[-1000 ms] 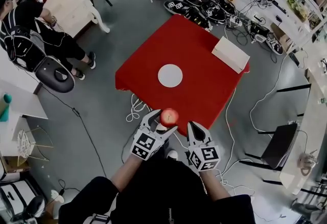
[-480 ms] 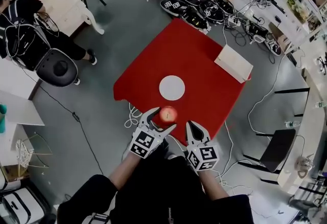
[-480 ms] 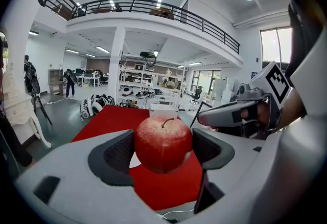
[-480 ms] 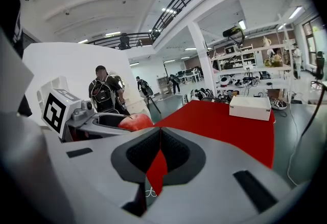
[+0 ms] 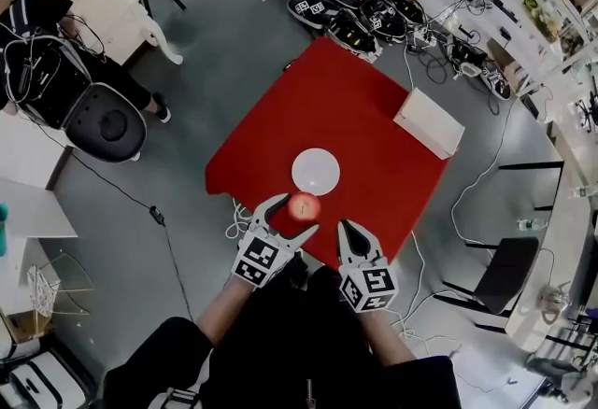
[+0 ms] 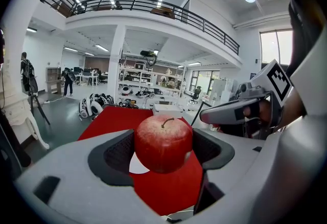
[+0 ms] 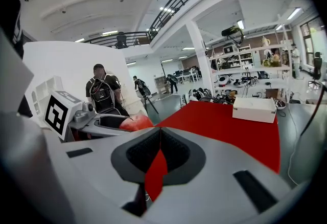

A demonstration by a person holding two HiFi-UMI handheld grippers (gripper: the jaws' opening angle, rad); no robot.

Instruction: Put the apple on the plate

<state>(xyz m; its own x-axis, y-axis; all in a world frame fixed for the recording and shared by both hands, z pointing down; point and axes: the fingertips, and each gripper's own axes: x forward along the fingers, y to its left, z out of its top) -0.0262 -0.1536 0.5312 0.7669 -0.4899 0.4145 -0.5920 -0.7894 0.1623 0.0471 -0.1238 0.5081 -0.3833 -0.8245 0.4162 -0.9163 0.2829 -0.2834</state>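
Observation:
A red apple (image 5: 304, 206) (image 6: 163, 142) with a short stem sits clamped between the jaws of my left gripper (image 5: 290, 213) (image 6: 162, 150), held in the air just before the near corner of the red table (image 5: 374, 122). The round white plate (image 5: 316, 171) lies on the red cloth a little beyond the apple; in the left gripper view the plate (image 6: 137, 165) shows partly under the apple. My right gripper (image 5: 348, 232) (image 7: 159, 155) is beside the left one, jaws together, holding nothing. In the right gripper view the apple (image 7: 135, 124) shows at left.
A white box (image 5: 428, 122) (image 7: 254, 109) lies at the table's far right edge. Cables (image 5: 245, 211) trail on the floor under the near corner. Helmets and gear (image 5: 350, 1) are piled beyond the table. A person with a chair (image 5: 98, 122) is at the left.
The table and plate have drawn closer to both grippers. The apple stays in the left gripper, now nearer the plate. The right gripper keeps its place beside it.

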